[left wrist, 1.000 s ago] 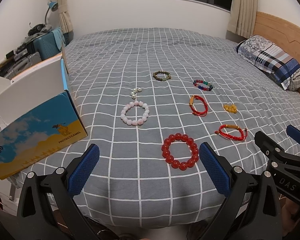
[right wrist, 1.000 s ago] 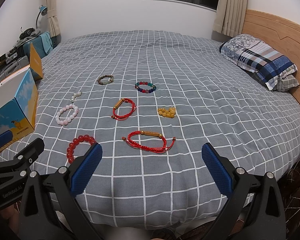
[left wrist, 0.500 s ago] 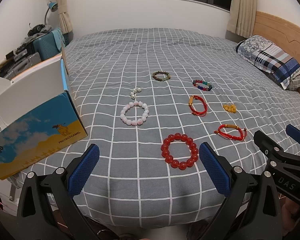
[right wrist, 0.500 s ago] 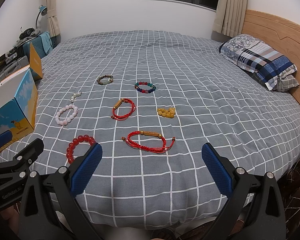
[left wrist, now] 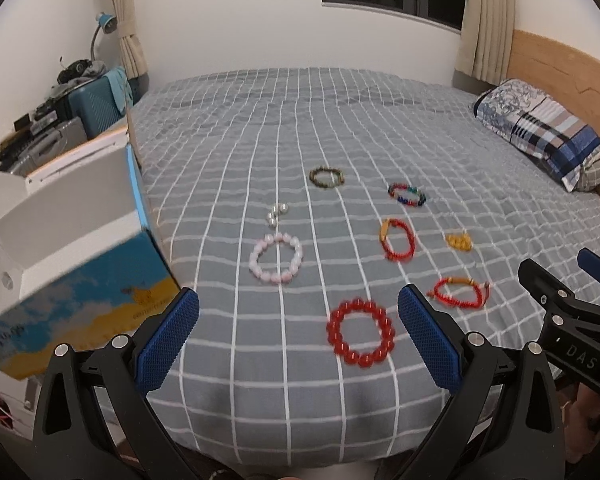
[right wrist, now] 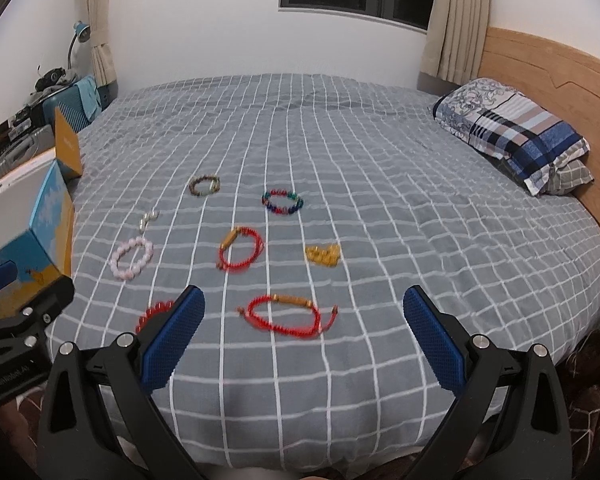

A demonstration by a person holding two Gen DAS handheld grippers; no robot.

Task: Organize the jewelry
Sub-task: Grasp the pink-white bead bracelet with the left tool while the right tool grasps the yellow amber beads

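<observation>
Several bracelets lie on the grey checked bed [left wrist: 260, 360]: a big red bead bracelet [left wrist: 361, 338], a pink bead bracelet [left wrist: 276, 258], a red cord bracelet [right wrist: 288, 315], a second red cord bracelet [right wrist: 239, 248], a yellow bead bunch [right wrist: 323, 255], a multicolour bracelet [right wrist: 282, 202], an olive bracelet [right wrist: 205, 185] and white pearls [left wrist: 277, 213]. My left gripper [left wrist: 298, 338] is open and empty, just short of the big red bracelet. My right gripper [right wrist: 304, 336] is open and empty, just short of the near red cord bracelet.
An open blue and yellow box [left wrist: 72, 280] with a white inside stands at the bed's left edge. A plaid pillow [right wrist: 516, 136] lies by the wooden headboard [right wrist: 560, 76] at the right. Cluttered luggage [left wrist: 92, 108] stands at the far left.
Both grippers have moved forward and down towards the bed; the bracelets look nearer. Nothing on the bed has moved.
</observation>
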